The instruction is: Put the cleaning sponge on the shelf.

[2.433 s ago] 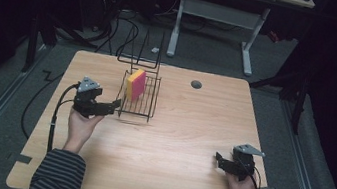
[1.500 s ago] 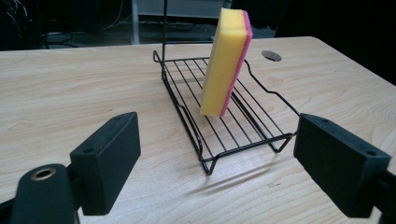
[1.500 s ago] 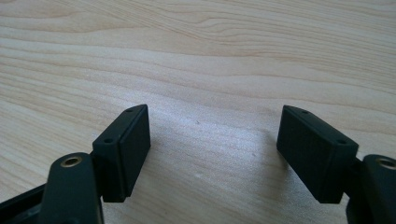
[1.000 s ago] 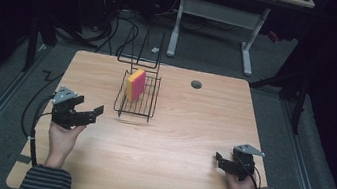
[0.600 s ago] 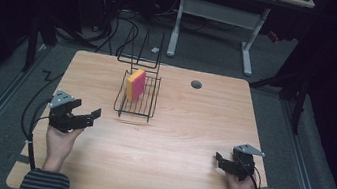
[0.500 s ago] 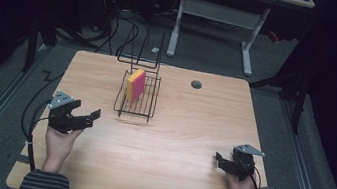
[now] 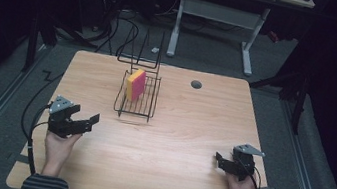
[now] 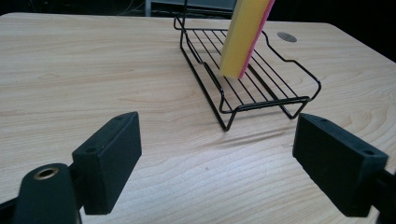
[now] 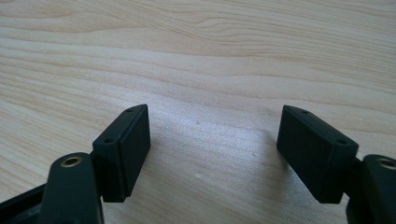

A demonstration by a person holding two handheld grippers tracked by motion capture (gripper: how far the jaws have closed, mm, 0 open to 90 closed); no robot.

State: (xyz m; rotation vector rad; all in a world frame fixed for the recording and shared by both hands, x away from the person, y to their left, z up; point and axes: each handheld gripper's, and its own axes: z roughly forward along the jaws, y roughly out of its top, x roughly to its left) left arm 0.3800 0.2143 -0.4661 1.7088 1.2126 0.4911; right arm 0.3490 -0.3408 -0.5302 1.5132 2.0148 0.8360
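- Dark floor and cables ring the pale wooden tabletop (image 7: 174,141), which carries little besides one rack and the two tools.
- Left tongs (image 7: 80,123) sit at the near left edge, held in a hand (image 7: 59,145); their jaws stand wide apart with nothing between them, bare wood showing in the gap in the left gripper view.
- Ahead of the left tongs and a little to their right stands the black wire dish rack (image 7: 137,101), well apart from the jaws.
- Yellow-and-pink rectangular sponge (image 7: 135,84) stands on edge in that rack, leaning on the wires; in the left gripper view it (image 8: 244,35) rises above the rack floor, tilted.
- Judging by its look, the sponge should be light, soft and squashy, not fragile and not slippery; a firm squeeze would dent it.
- Best hold, I judge, is across its two broad faces near the top edge, clear of the wires.
- The rack itself looks light and may slide if nudged.
- Right tongs (image 7: 227,164) rest at the near right, far from the rack, jaws spread wide over bare wood.
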